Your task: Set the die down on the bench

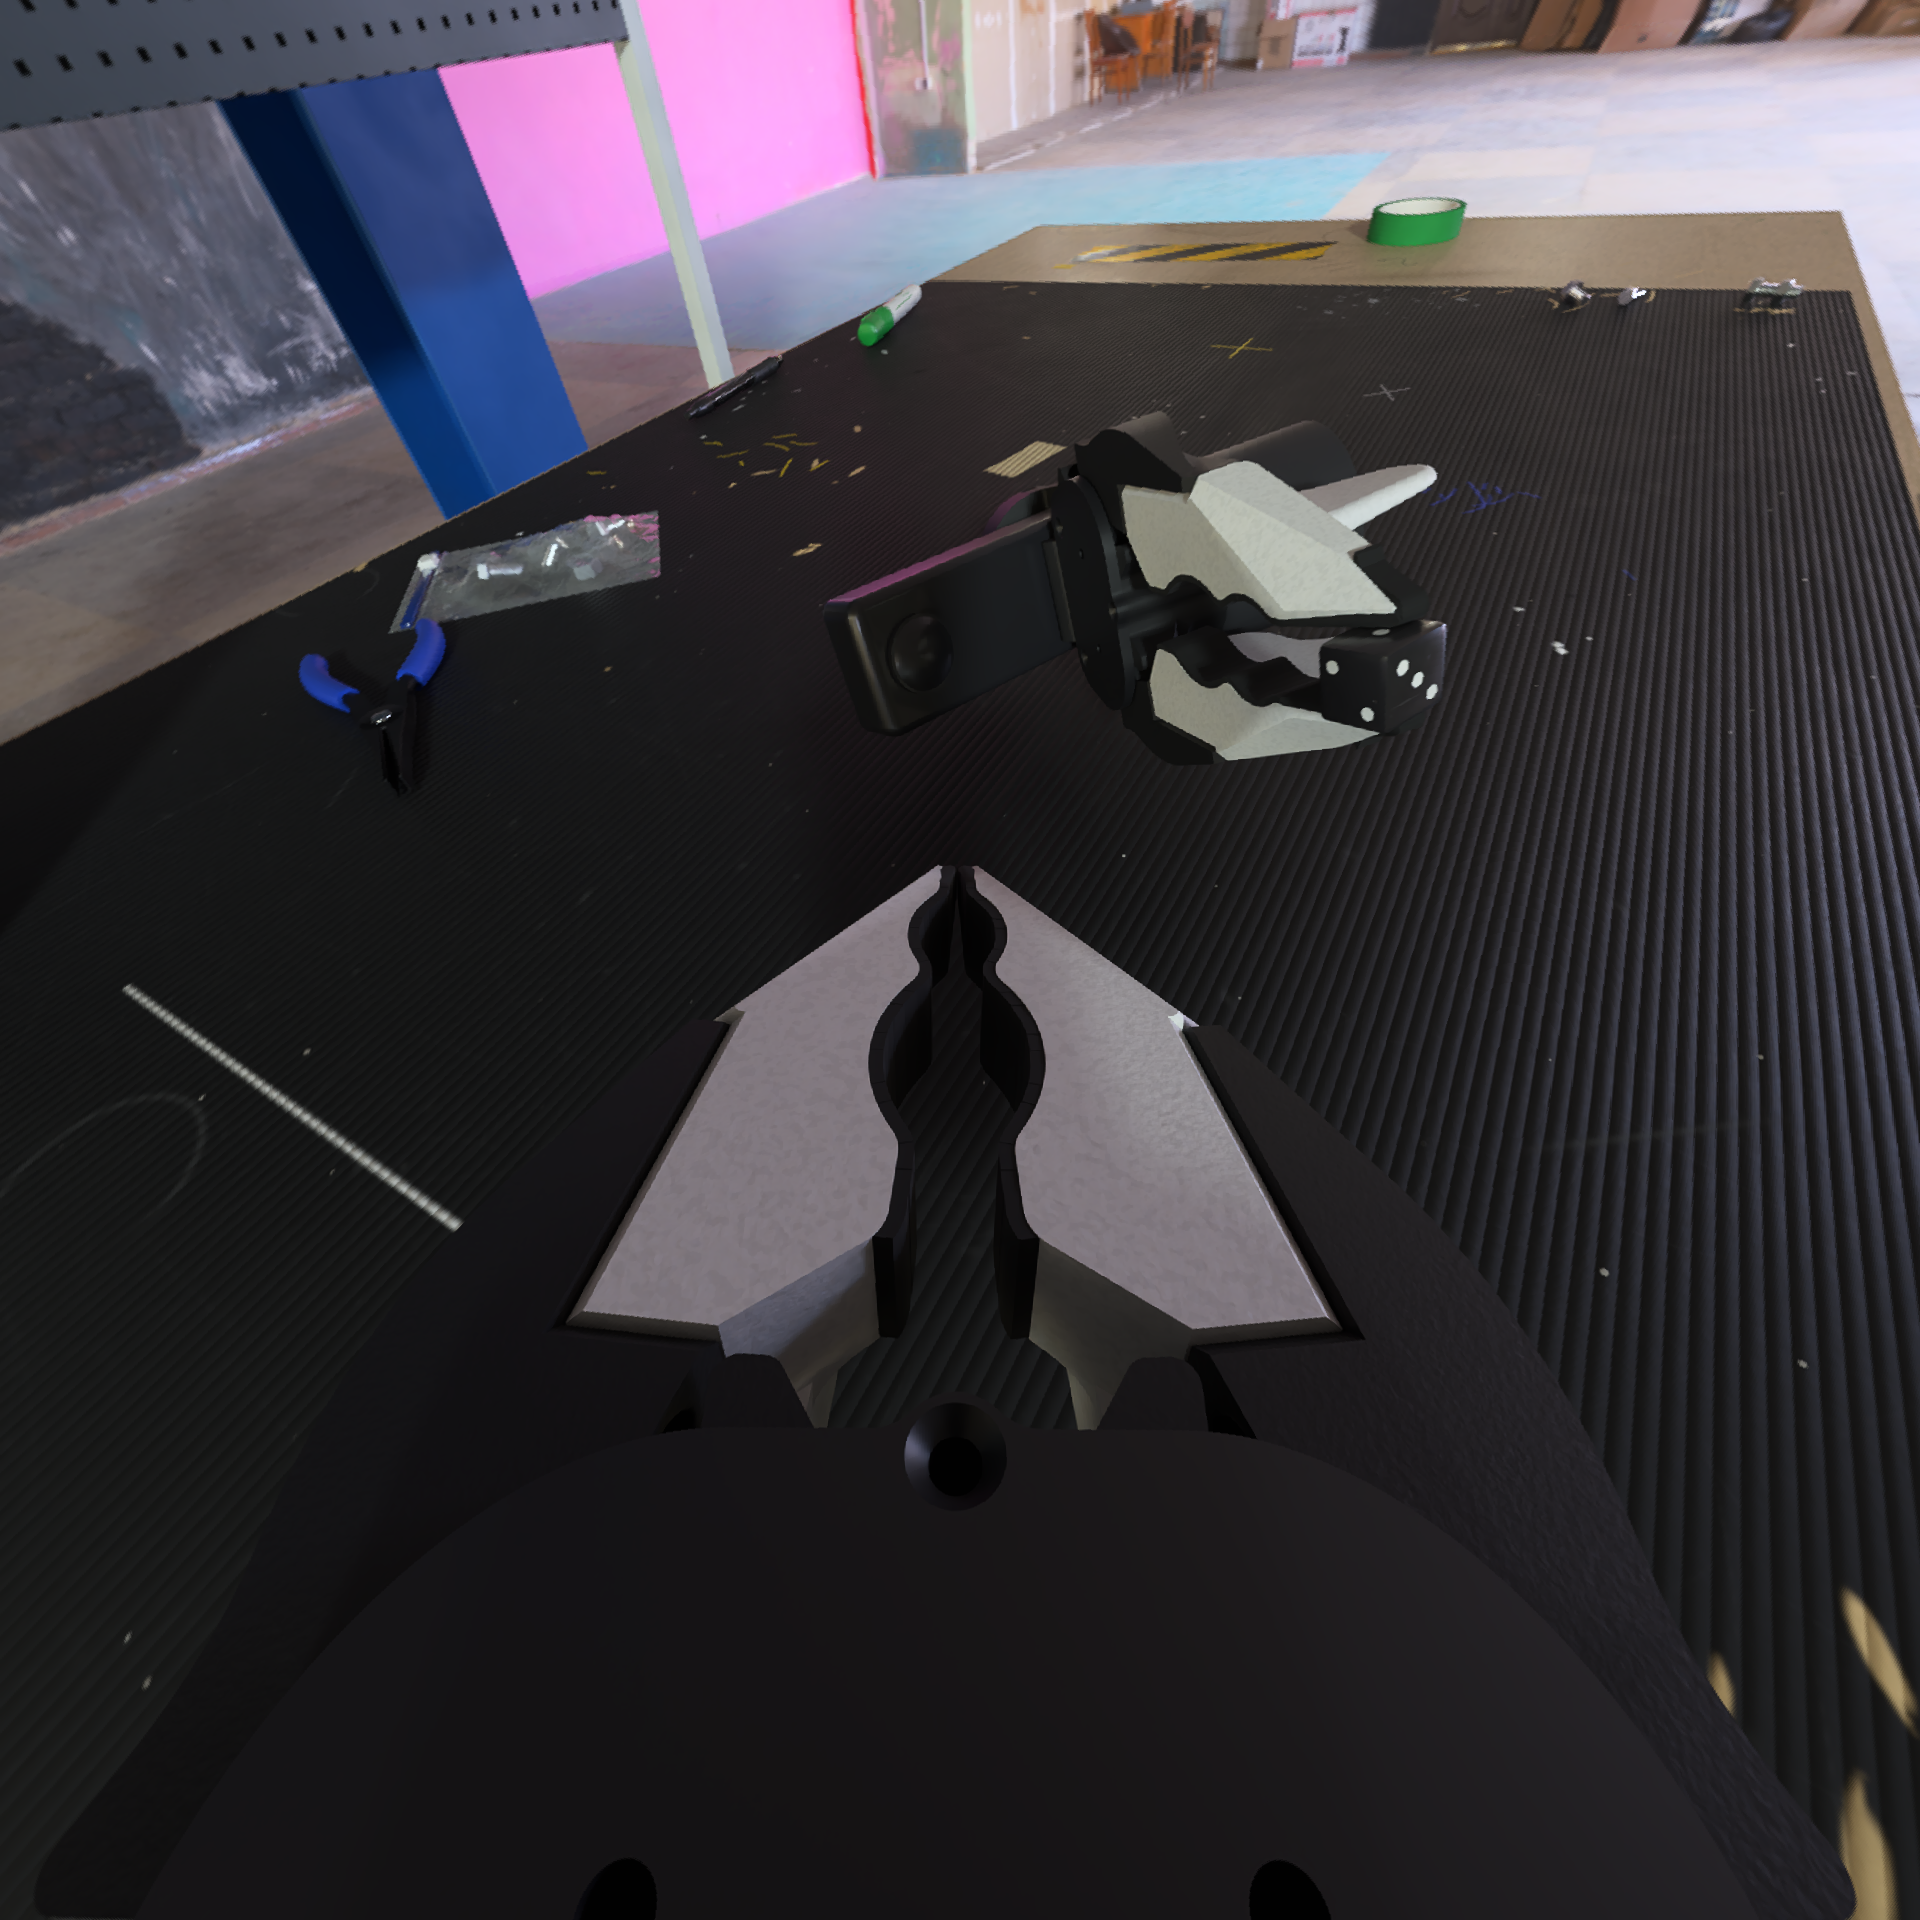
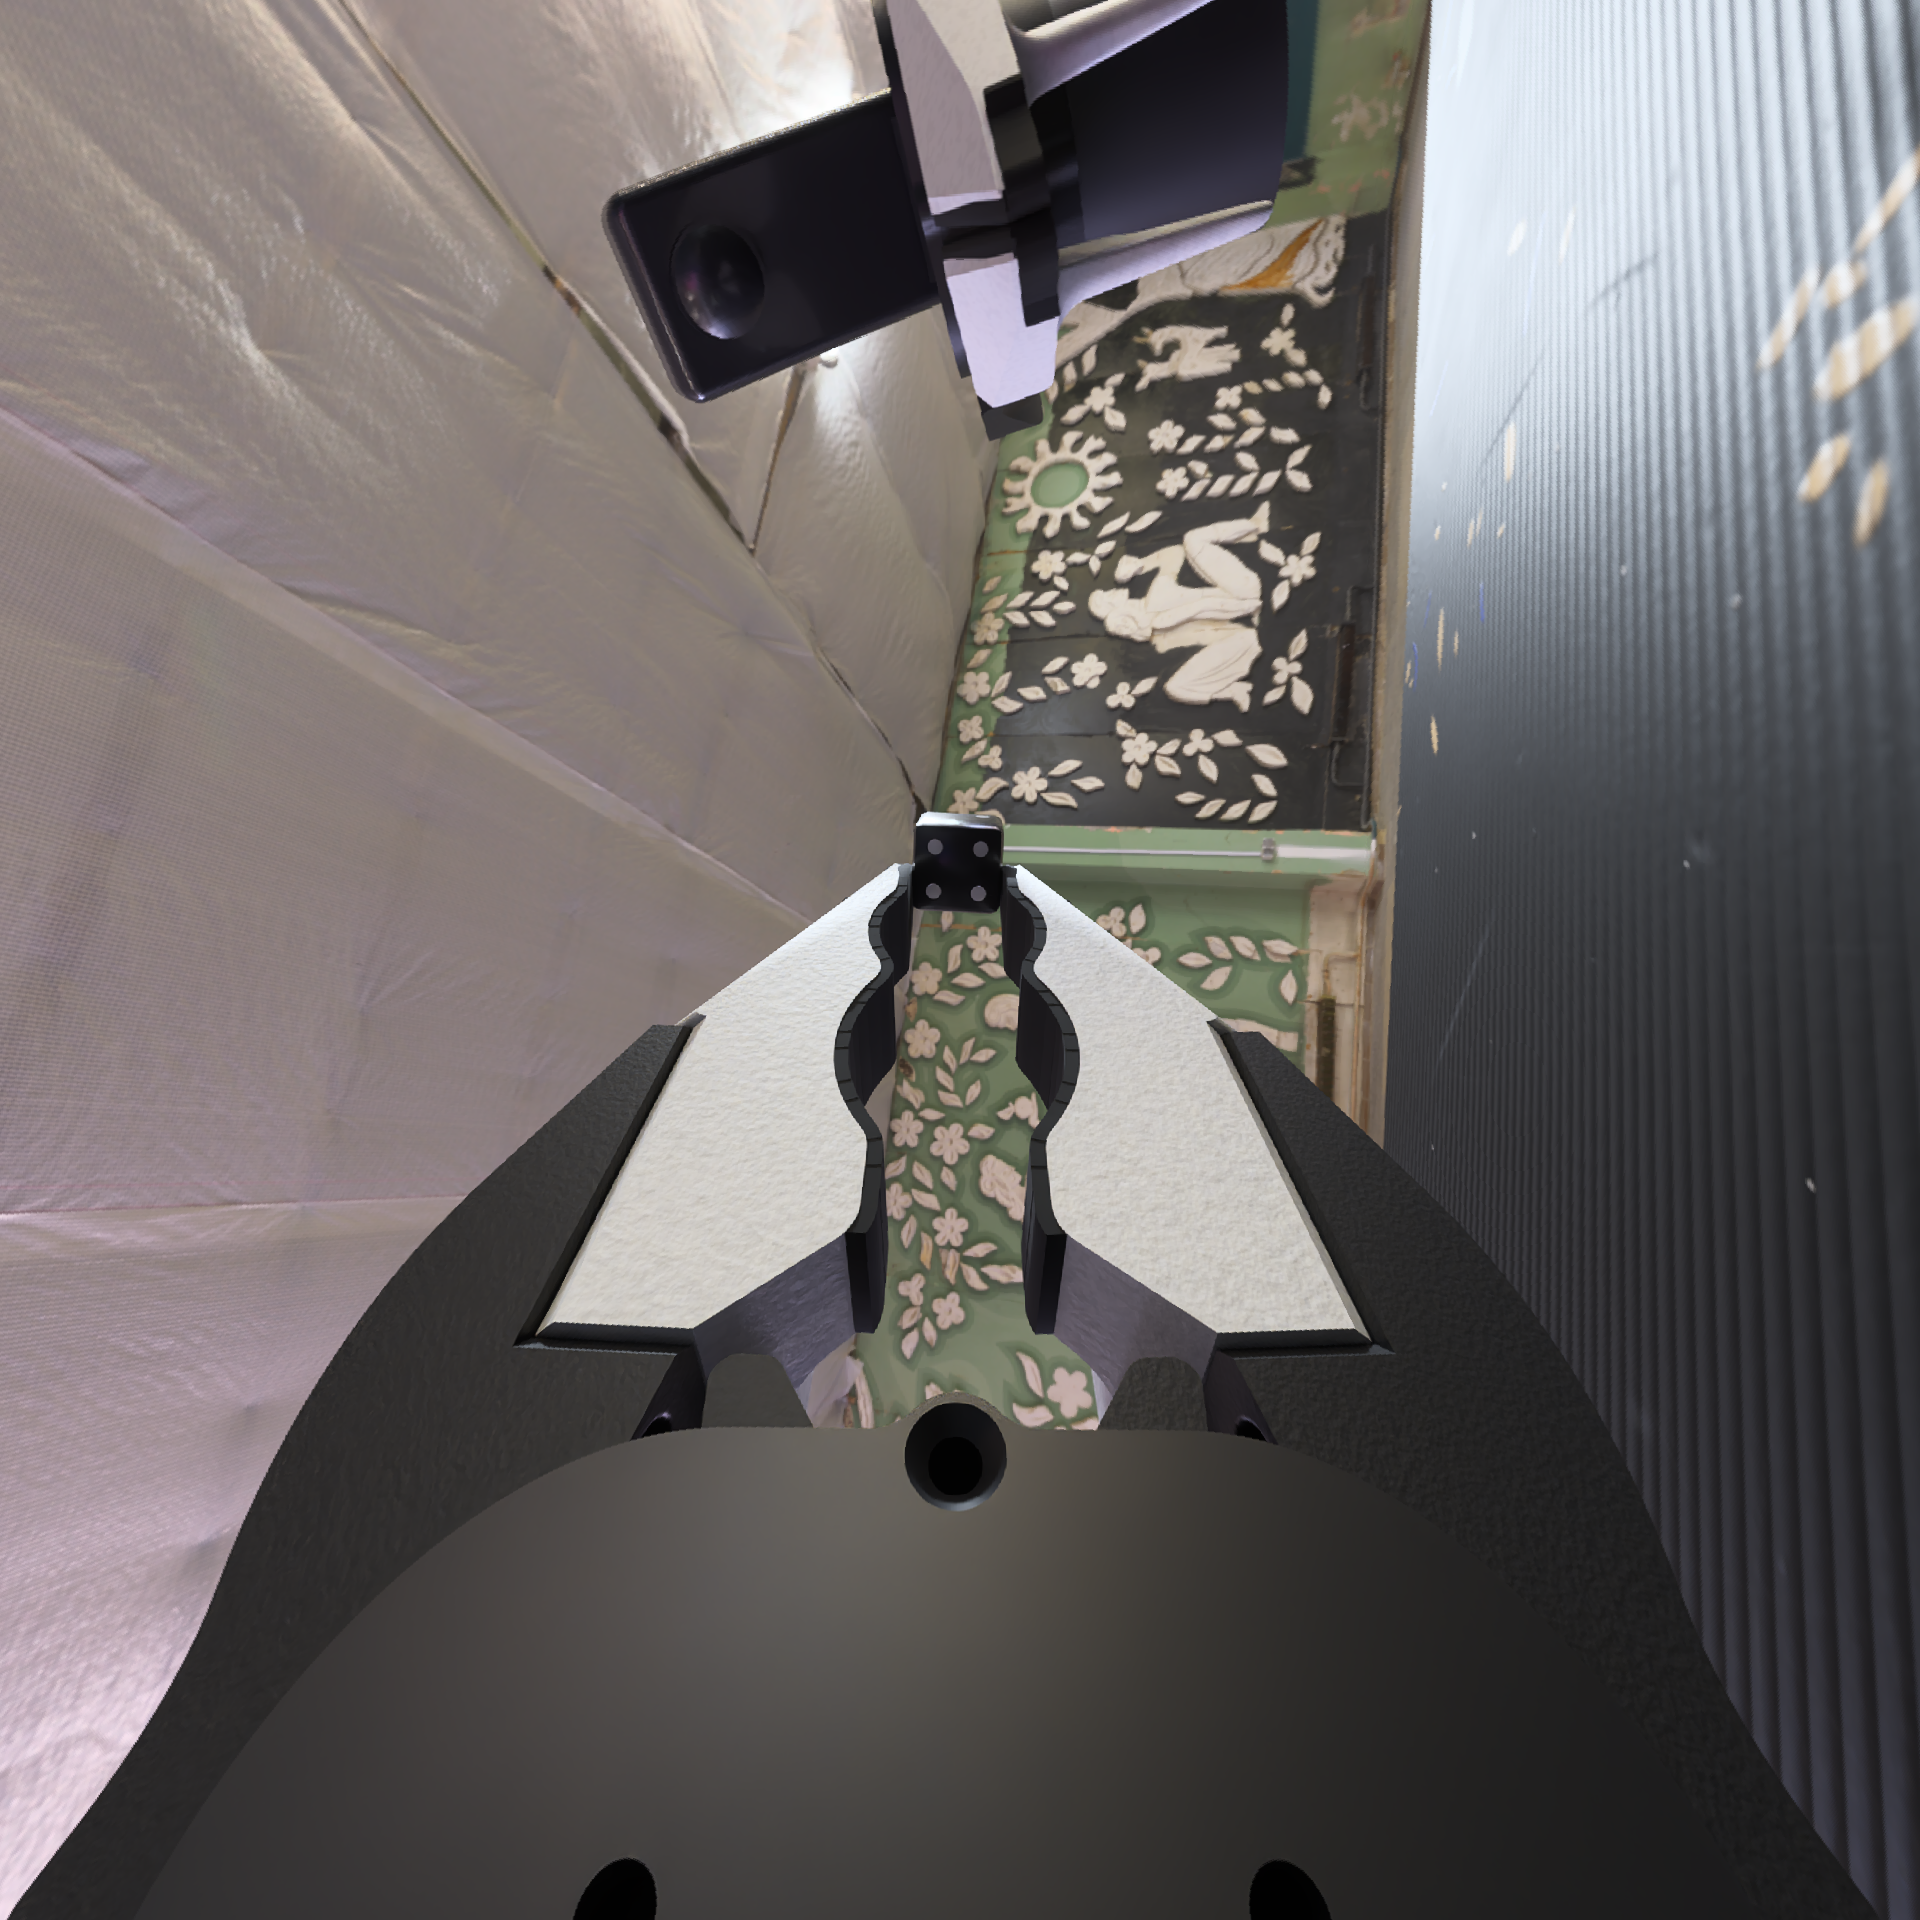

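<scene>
A black die with white pips [image 1: 1390, 681] is pinched between the fingertips of my right gripper [image 1: 1397, 675], which lies turned on its side above the bench's black ribbed mat [image 1: 1558, 1039]. In the right wrist view the die [image 2: 958, 860] sits at the tips of that gripper [image 2: 956, 883], and the mat [image 2: 1662, 1039] stands apart at the right. My left gripper [image 1: 958, 875] is shut and empty, low over the mat in front of the right one. Its camera block [image 2: 748, 281] shows at the top of the right wrist view.
On the mat lie blue-handled pliers [image 1: 379, 691], a clear bag of screws [image 1: 535, 566], a thin threaded rod [image 1: 291, 1107], a black pen [image 1: 736, 388] and a green marker [image 1: 888, 315]. A green tape roll [image 1: 1415, 220] and small metal parts [image 1: 1771, 294] sit at the far end.
</scene>
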Robot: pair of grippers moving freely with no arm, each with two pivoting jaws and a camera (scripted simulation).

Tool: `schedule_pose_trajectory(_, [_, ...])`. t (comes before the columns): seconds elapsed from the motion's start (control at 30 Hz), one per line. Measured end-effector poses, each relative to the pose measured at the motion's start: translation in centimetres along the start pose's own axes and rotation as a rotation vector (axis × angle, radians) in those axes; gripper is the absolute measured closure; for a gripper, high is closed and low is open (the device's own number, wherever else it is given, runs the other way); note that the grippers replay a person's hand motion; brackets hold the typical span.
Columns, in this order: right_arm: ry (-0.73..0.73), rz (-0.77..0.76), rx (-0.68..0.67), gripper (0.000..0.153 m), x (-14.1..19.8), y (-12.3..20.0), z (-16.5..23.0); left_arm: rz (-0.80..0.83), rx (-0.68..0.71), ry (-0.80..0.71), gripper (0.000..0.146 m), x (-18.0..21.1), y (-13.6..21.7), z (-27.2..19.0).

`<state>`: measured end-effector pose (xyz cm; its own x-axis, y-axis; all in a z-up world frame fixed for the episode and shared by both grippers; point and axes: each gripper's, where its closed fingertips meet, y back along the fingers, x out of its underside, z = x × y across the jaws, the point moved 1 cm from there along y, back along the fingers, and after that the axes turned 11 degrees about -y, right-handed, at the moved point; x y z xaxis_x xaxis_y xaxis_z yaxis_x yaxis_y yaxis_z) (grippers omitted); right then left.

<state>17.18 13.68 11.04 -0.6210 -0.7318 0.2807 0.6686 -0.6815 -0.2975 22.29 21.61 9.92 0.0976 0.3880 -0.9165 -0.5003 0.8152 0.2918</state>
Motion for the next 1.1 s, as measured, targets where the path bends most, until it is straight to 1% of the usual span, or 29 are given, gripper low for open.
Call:
schedule_pose_trajectory(0.1, [0.005,-0.01,0.007,0.136,0.3,0.8,-0.2,-0.006,0.008,-0.01,0.146,0.0,-0.6,0.0])
schedule_pose_trajectory(0.13, [0.017,-0.017,0.03,0.136,0.4,1.2,-0.4,-0.001,0.005,-0.012,0.146,0.0,-0.8,0.0])
schedule_pose_trajectory(0.17, [0.032,-0.026,0.081,0.136,0.4,1.7,-1.0,0.002,0.002,-0.014,0.146,0.1,-0.9,0.1])
schedule_pose_trajectory(0.2, [0.051,-0.036,0.17,0.136,0.4,2.4,-1.9,0.006,0.002,-0.012,0.146,0.3,-1.1,0.2])
schedule_pose_trajectory(0.23, [0.081,-0.054,0.298,0.136,0.1,3.4,-3.1,0.012,0.004,-0.003,0.146,0.4,-1.2,0.4])
schedule_pose_trajectory(0.33, [0.216,-0.107,0.772,0.136,-1.0,7.3,-6.5,0.018,0.026,0.041,0.146,0.6,-1.7,1.0])
schedule_pose_trajectory(0.37, [0.254,-0.099,0.852,0.136,-1.2,7.9,-6.6,0.016,0.042,0.057,0.146,0.6,-1.8,1.1])
schedule_pose_trajectory(0.47, [0.333,-0.052,0.955,0.136,-1.0,8.2,-5.8,0.021,0.066,0.098,0.146,0.3,-2.0,2.0])
schedule_pose_trajectory(0.53, [0.373,-0.024,1.105,0.136,-1.1,9.6,-5.4,0.015,0.093,0.12,0.146,-0.1,-2.1,2.4])
schedule_pose_trajectory(0.6, [0.408,-0.012,1.282,0.136,-1.4,12.0,-4.7,0.014,0.105,0.131,0.146,-0.2,-2.1,2.9])
schedule_pose_trajectory(0.63, [0.423,-0.013,1.35,0.136,-1.6,13.2,-4.0,0.017,0.107,0.131,0.146,-0.2,-2.2,3.2])
schedule_pose_trajectory(0.7, [0.482,-0.025,1.444,0.136,-1.8,15.5,-2.1,0.027,0.114,0.131,0.146,-0.2,-2.3,3.5])
schedule_pose_trajectory(0.8, [0.562,-0.007,1.676,0.136,-1.8,20.5,-0.4,0.031,0.126,0.139,0.146,0.0,-2.5,3.8])
schedule_pose_trajectory(0.83, [0.582,-0.001,1.729,0.136,-2.0,21.8,-0.3,0.025,0.132,0.15,0.146,0.0,-2.6,3.8])
schedule_pose_trajectory(0.87, [0.605,0.003,1.741,0.136,-2.2,22.6,-0.4,0.015,0.141,0.163,0.146,0.0,-2.7,3.8])
schedule_pose_trajectory(0.93, [0.626,-0.01,1.72,0.136,-2.8,23.5,-1.0,-0.003,0.157,0.19,0.146,-0.1,-2.9,3.8])
schedule_pose_trajectory(1.03, [0.667,-0.088,1.678,0.136,-3.1,23.7,-0.4,0.002,0.169,0.224,0.146,-0.1,-3.0,4.0])
schedule_pose_trajectory(1.07, [0.696,-0.135,1.683,0.128,-3.2,23.7,0.3,0.01,0.172,0.22,0.146,-0.1,-3.0,3.9])
schedule_pose_trajectory(1.1, [0.755,-0.201,1.702,0.124,-3.4,23.6,1.4,0.018,0.177,0.203,0.146,-0.2,-3.0,3.9])
